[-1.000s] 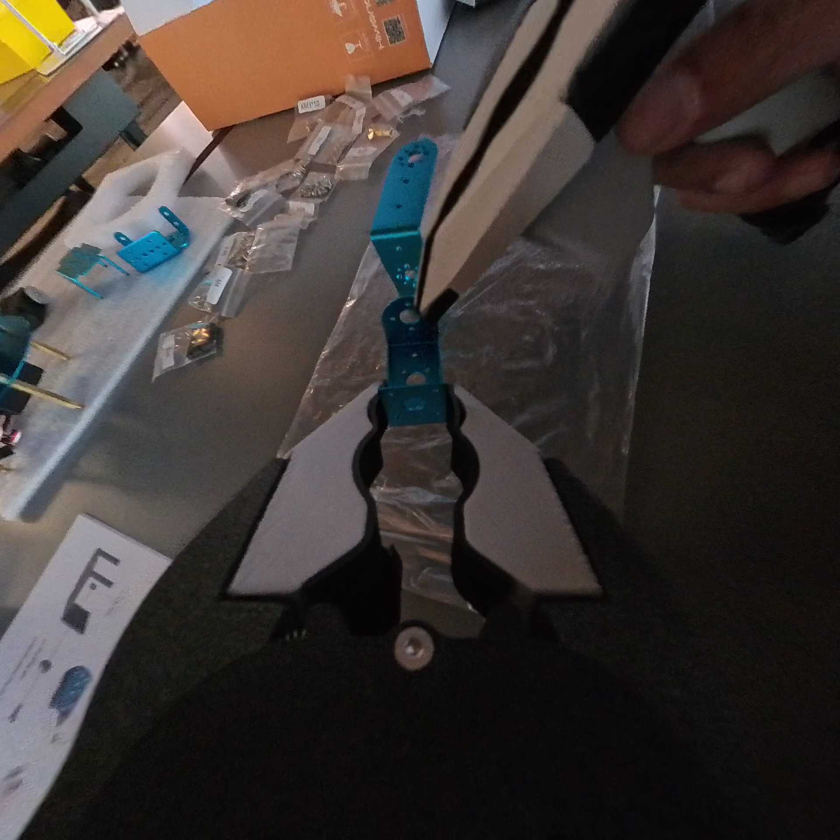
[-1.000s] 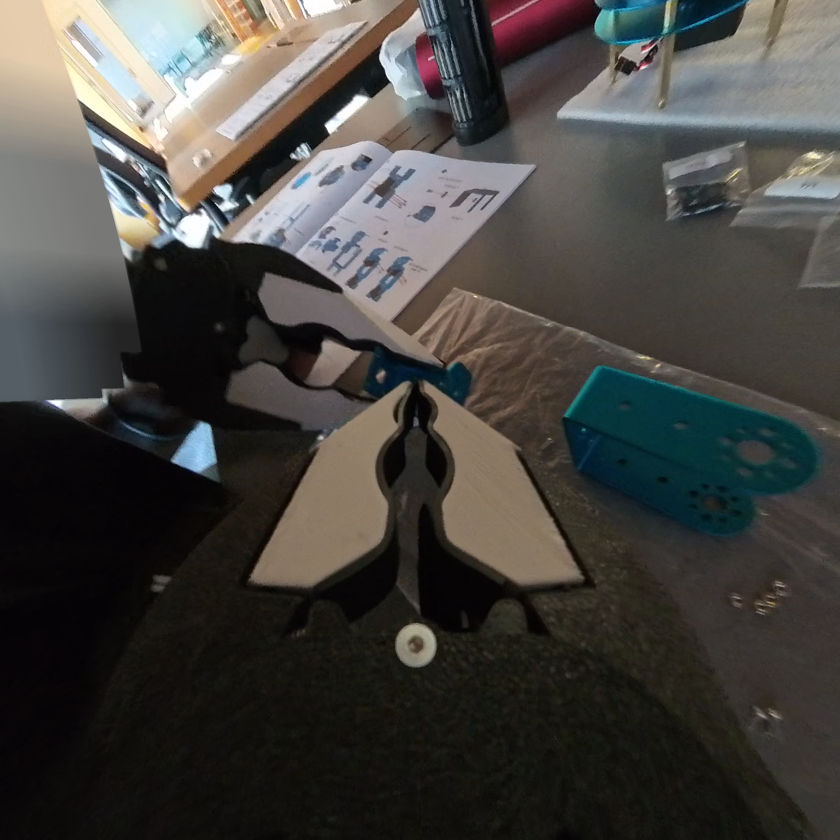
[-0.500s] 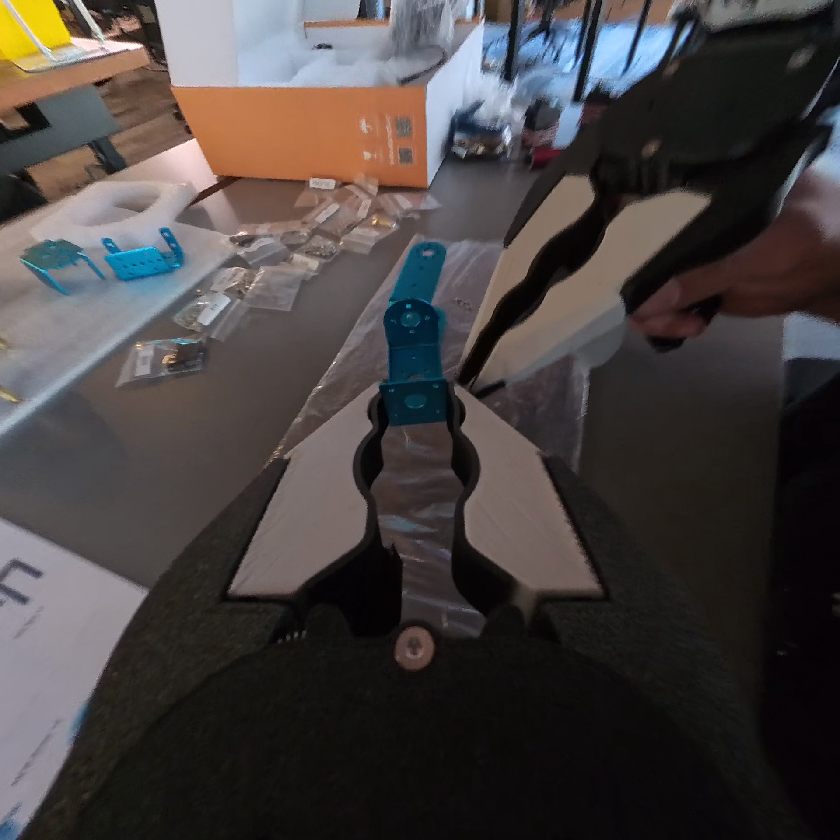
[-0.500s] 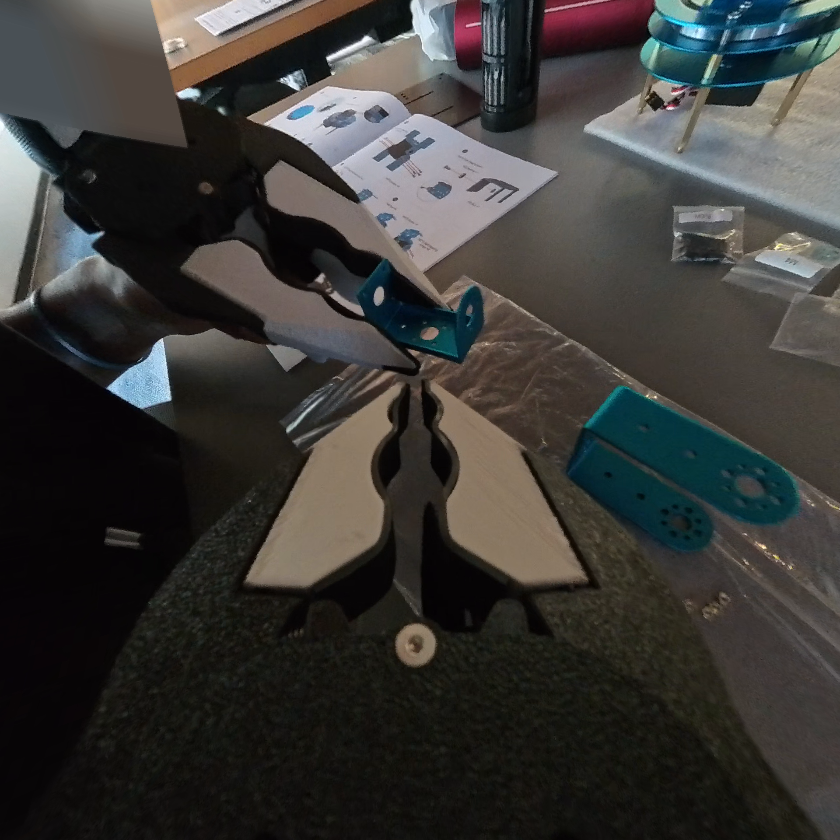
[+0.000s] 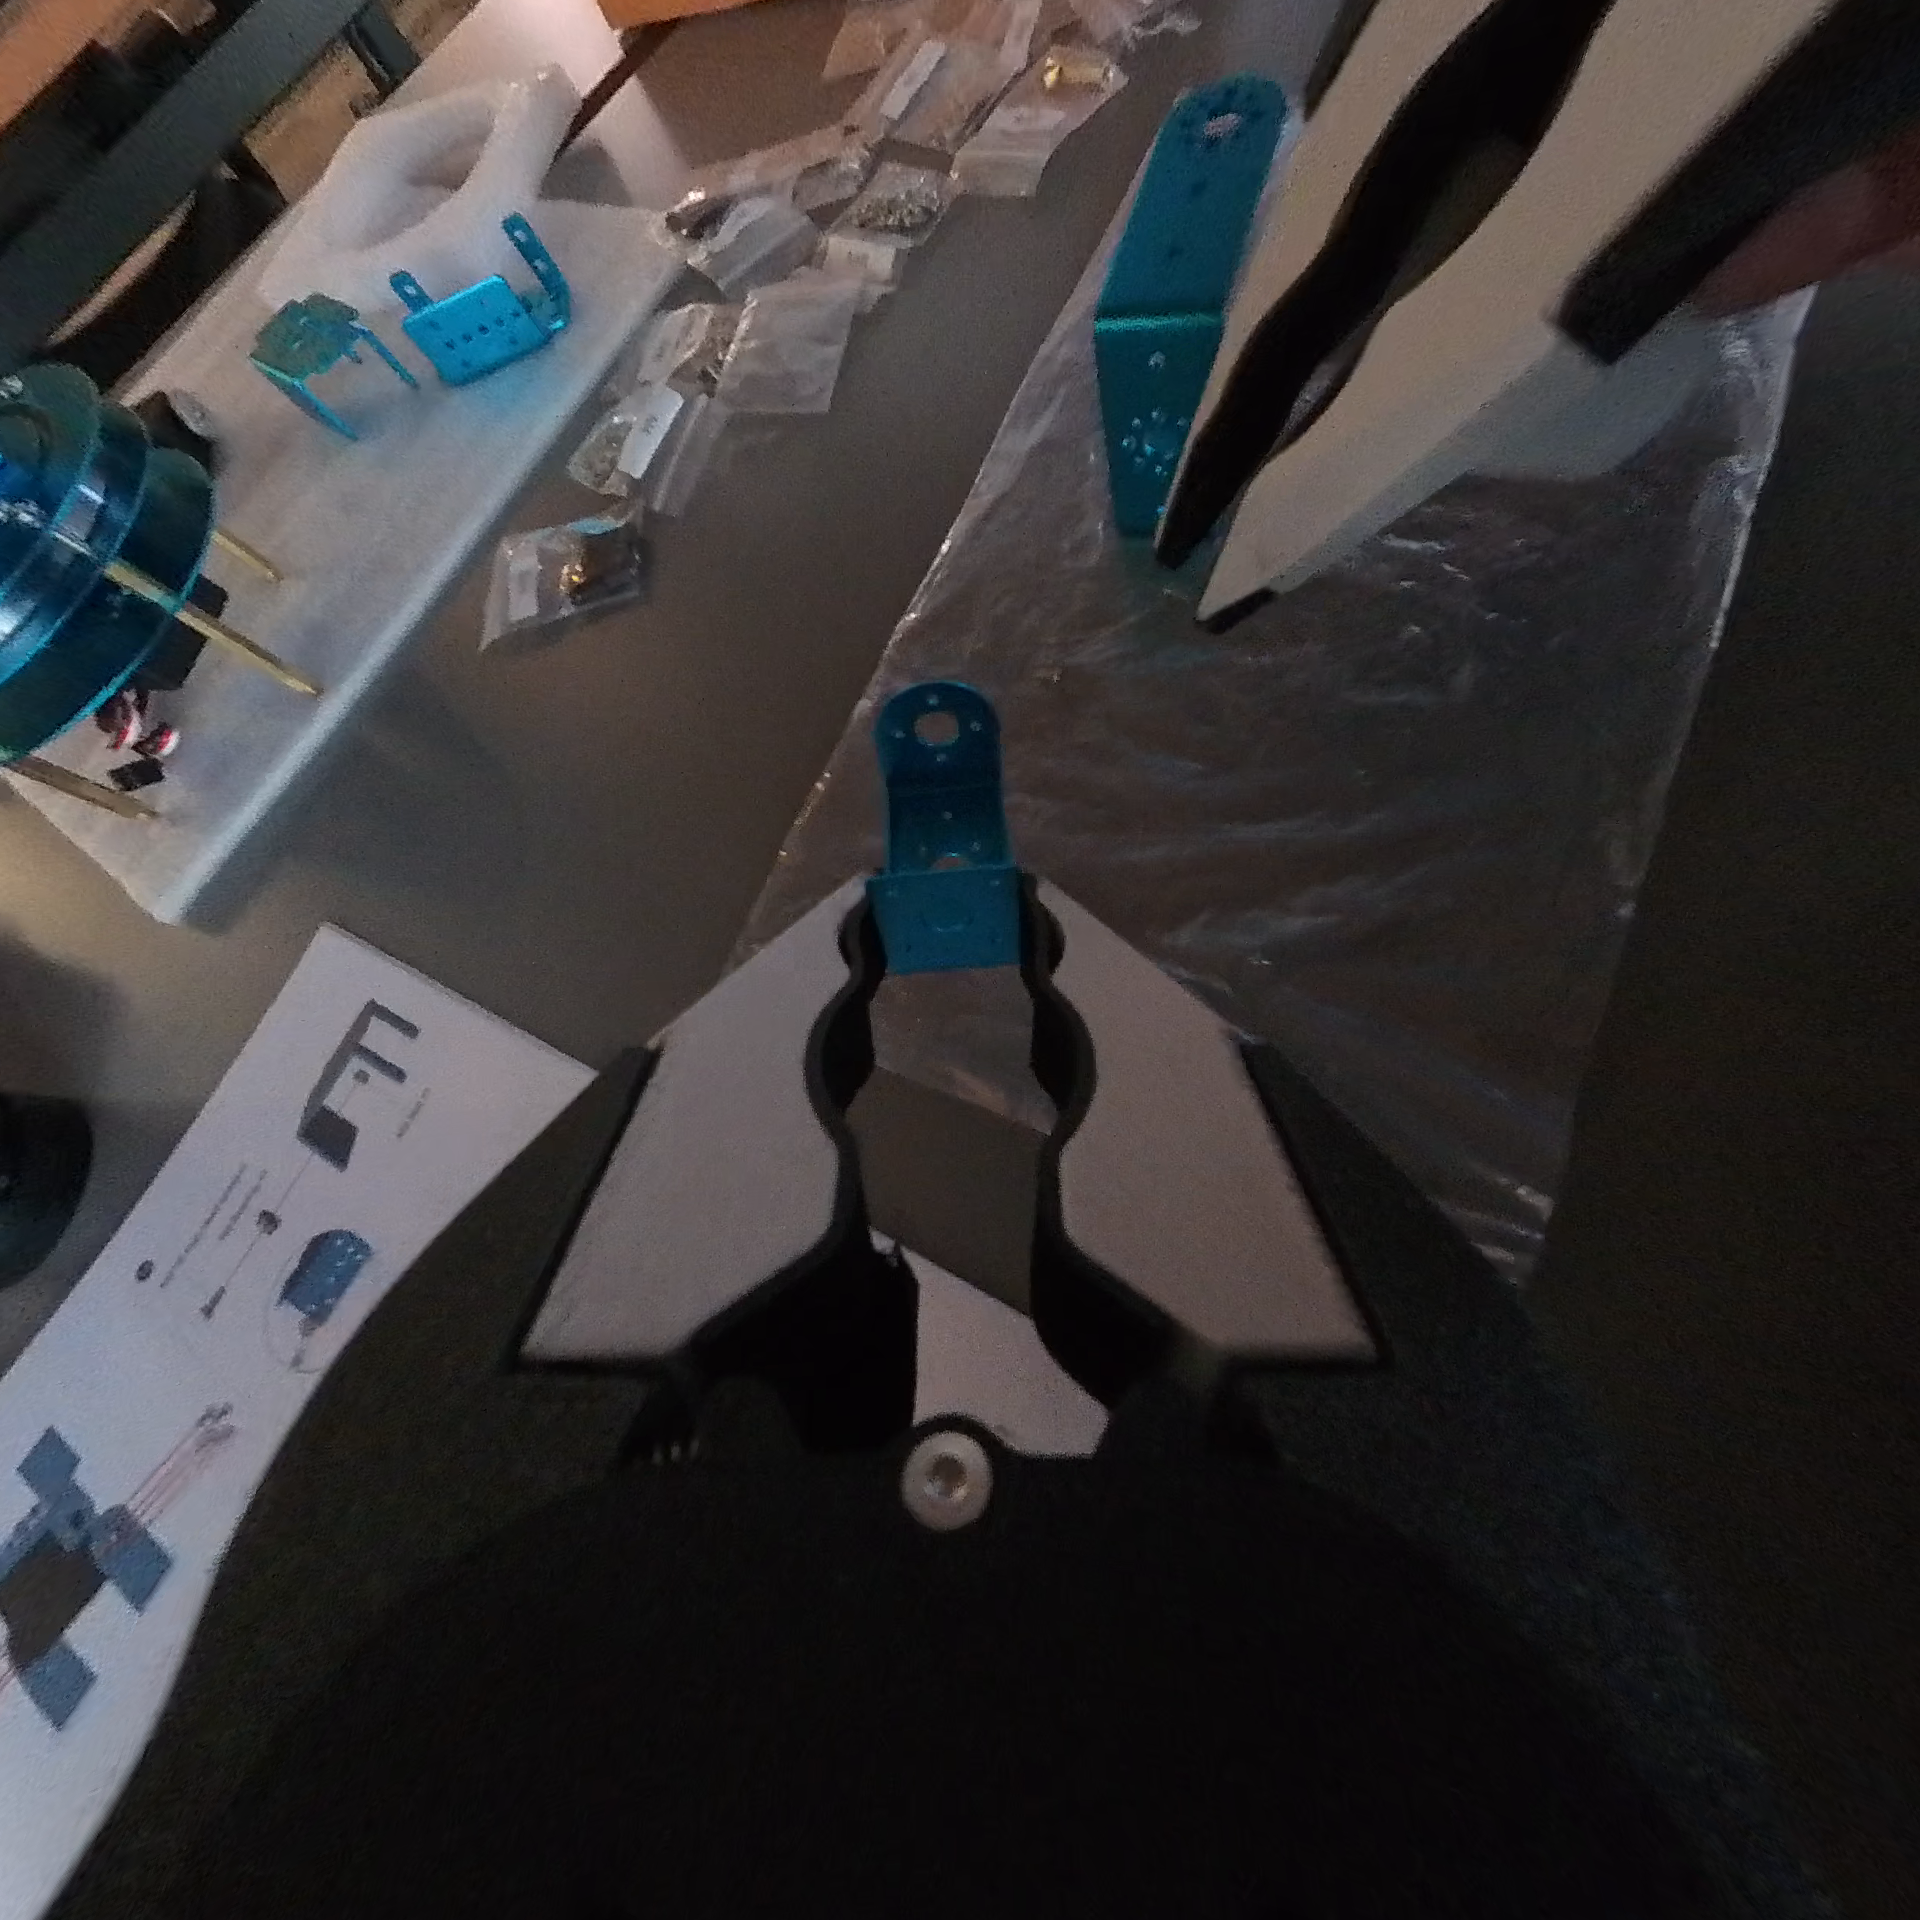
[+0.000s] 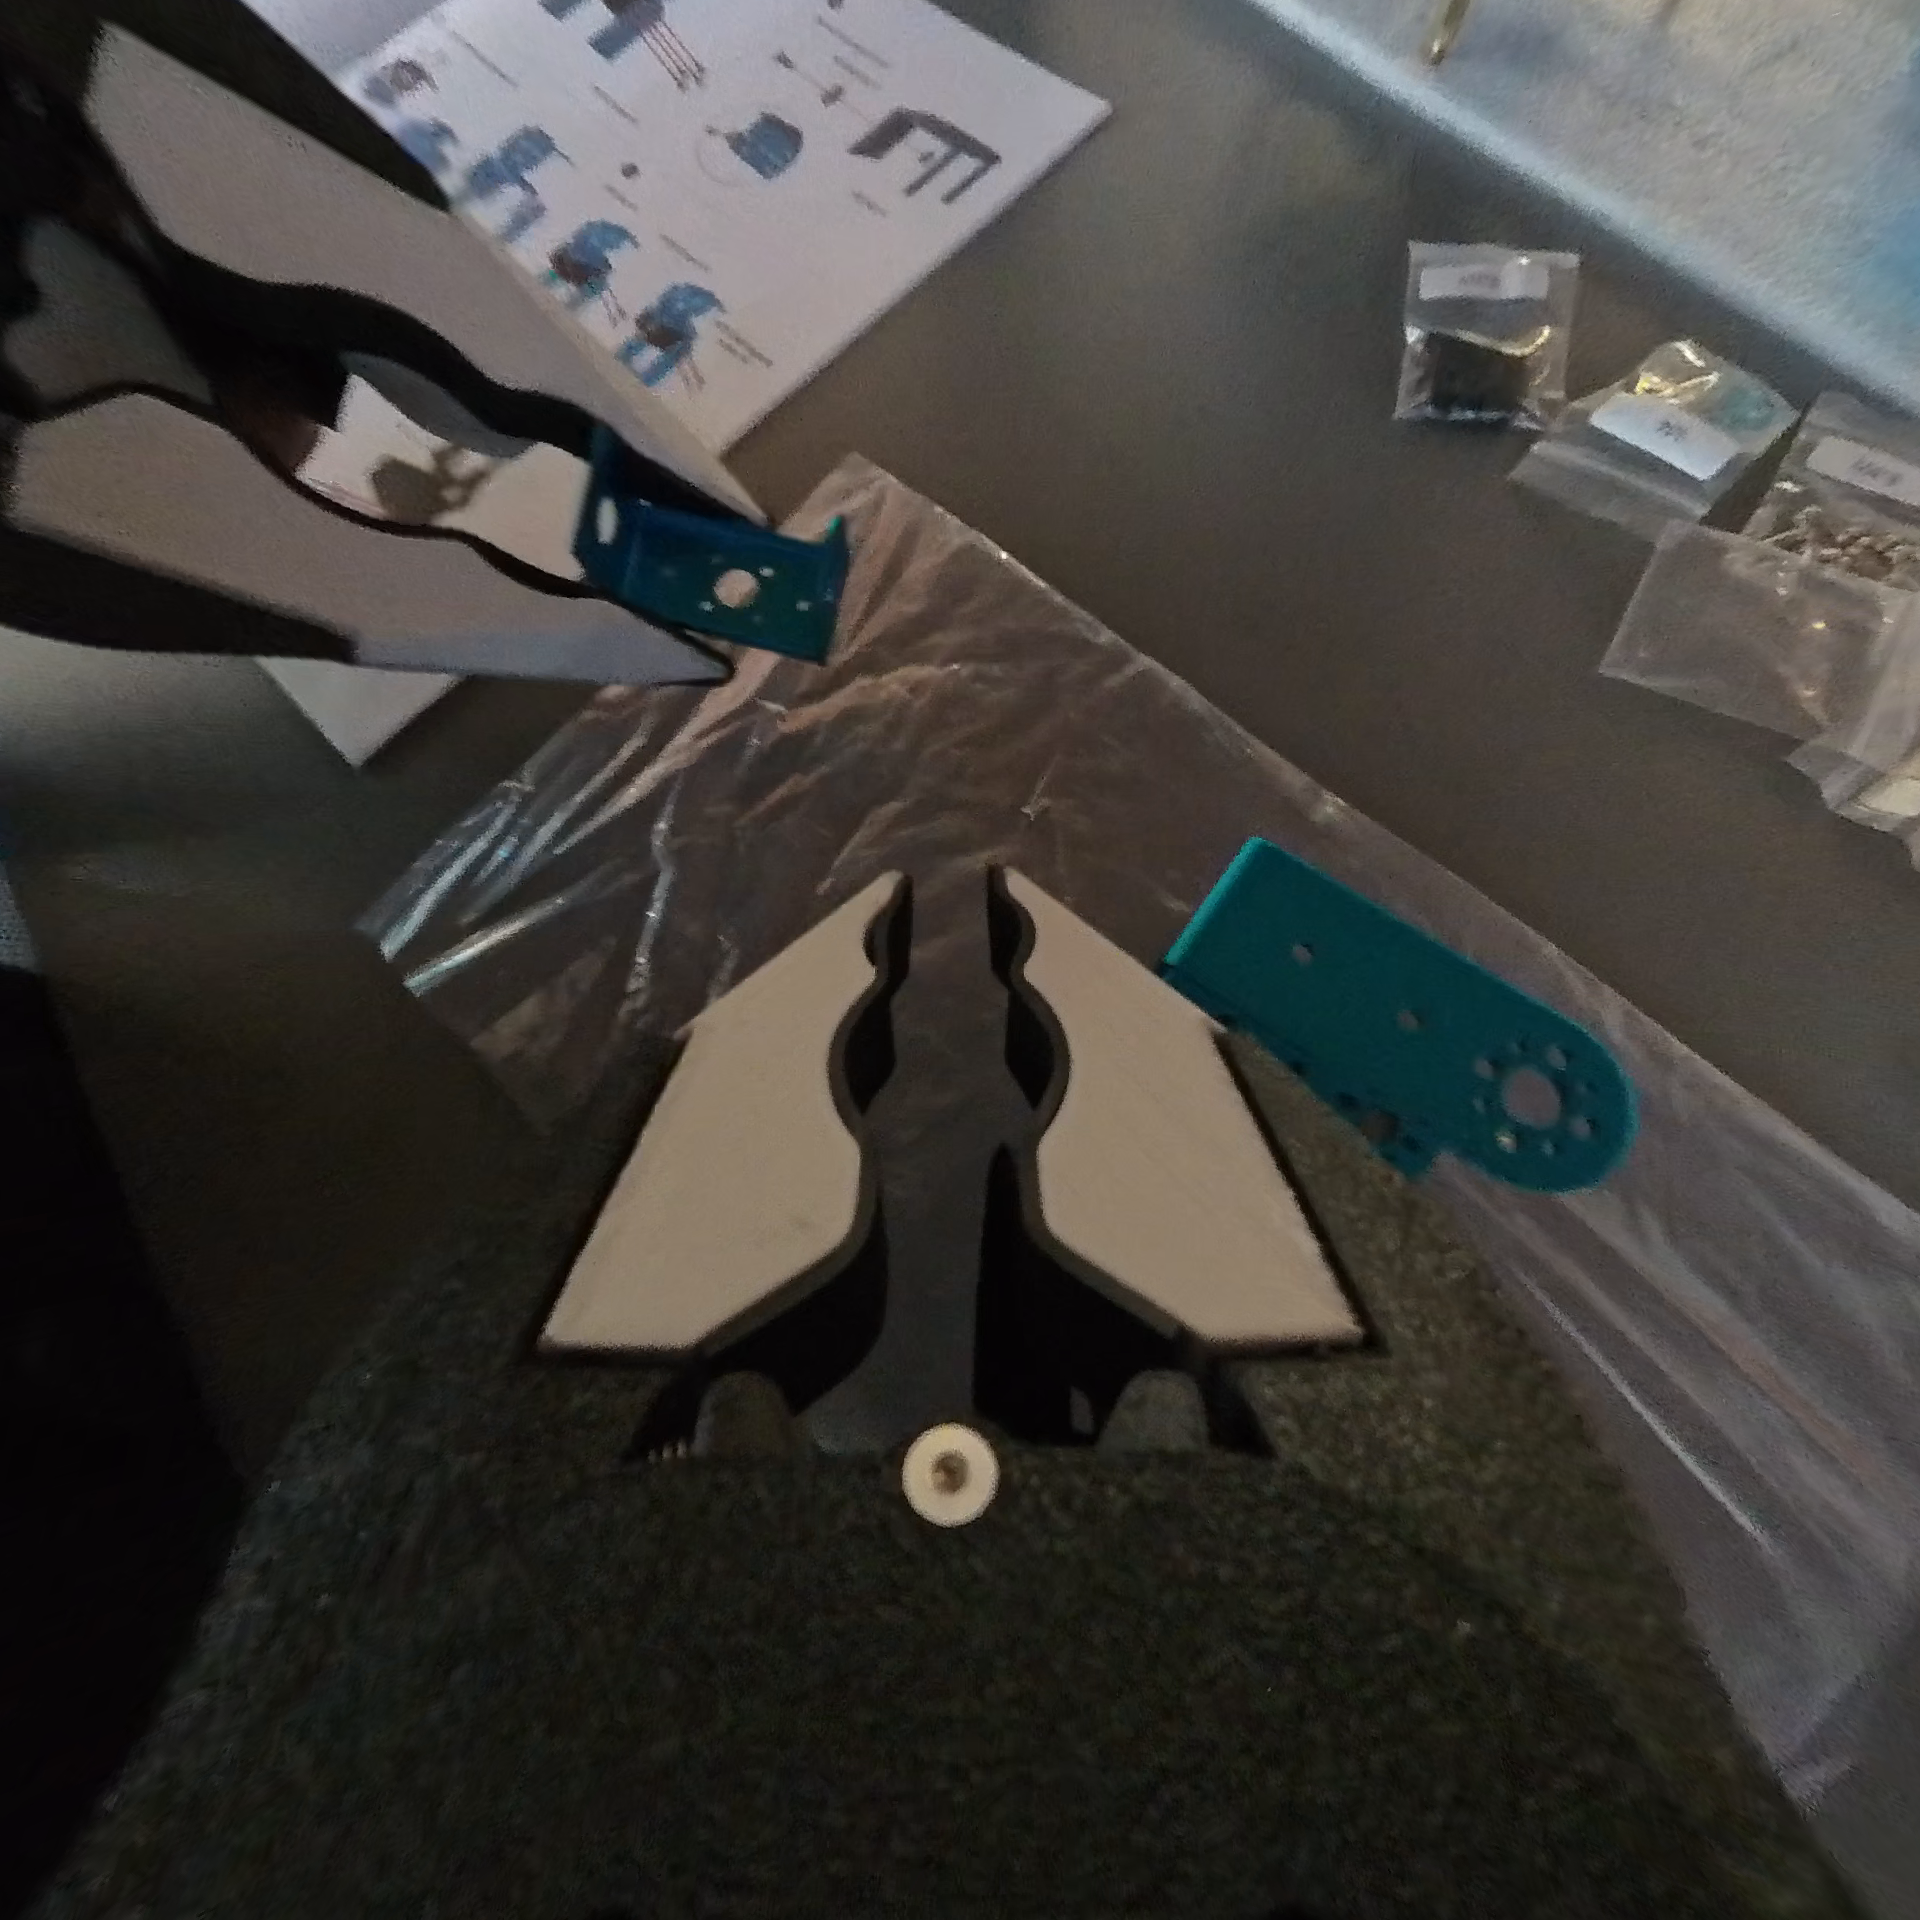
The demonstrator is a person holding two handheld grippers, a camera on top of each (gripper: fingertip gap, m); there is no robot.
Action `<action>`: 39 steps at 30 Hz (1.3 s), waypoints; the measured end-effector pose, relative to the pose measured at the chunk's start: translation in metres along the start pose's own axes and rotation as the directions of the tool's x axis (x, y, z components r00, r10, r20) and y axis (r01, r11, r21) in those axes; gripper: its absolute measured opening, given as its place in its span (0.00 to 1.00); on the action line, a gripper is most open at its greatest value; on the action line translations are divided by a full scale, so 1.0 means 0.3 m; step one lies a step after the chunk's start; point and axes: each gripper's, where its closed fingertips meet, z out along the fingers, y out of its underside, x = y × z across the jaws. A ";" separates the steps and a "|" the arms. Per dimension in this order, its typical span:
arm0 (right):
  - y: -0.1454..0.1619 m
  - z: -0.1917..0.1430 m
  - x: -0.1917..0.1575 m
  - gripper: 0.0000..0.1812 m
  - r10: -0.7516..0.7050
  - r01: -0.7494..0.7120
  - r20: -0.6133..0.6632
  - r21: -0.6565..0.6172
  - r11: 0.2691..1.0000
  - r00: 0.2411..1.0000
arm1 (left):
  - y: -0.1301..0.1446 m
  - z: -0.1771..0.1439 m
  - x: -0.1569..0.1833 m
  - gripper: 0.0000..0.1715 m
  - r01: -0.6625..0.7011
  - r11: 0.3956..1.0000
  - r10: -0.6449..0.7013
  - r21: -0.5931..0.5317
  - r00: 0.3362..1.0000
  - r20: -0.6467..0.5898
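Left gripper clamped on small perforated blue U-bracket; right gripper parted, empty, over crinkled plastic; long bracket at 3 o'clock.

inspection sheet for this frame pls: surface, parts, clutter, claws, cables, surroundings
Surface: dark grey tabletop, partly covered by a crinkled clear plastic sheet.
Parts: small blue perforated metal U-bracket clamped in the left claw, held above the sheet; long teal metal bracket with round holed end lying on the sheet.
Clutter: open illustrated instruction booklet; small clear bags of hardware; two blue brackets on a white foam slab; blue round-plated assembly on brass standoffs.
Claws: left shut on the U-bracket; right claw open, empty, beside the long bracket.
Cables: nothing seen.
Surroundings: nothing seen.
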 end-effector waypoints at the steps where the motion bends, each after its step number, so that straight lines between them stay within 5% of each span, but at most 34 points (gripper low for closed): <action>1: 0.014 0.003 0.020 0.08 -0.013 0.012 -0.038 -0.021 1.000 0.999 | 0.004 0.000 0.009 0.14 0.010 1.000 -0.010 -0.003 1.000 -0.012; 13: 0.074 0.039 0.081 0.07 0.031 -0.042 -0.166 -0.065 0.997 0.986 | -0.012 0.004 0.051 0.14 -0.008 0.999 0.012 0.038 0.996 -0.091; 24: 0.076 0.014 -0.006 0.03 0.052 -0.052 -0.006 -0.076 0.996 0.999 | -0.001 0.016 0.047 0.14 -0.017 0.999 0.021 0.034 0.994 -0.109; 39: 0.056 0.045 0.053 0.06 -0.075 0.072 -0.047 -0.073 0.995 0.996 | 0.007 0.005 0.052 0.14 -0.008 1.000 0.009 0.014 0.996 -0.094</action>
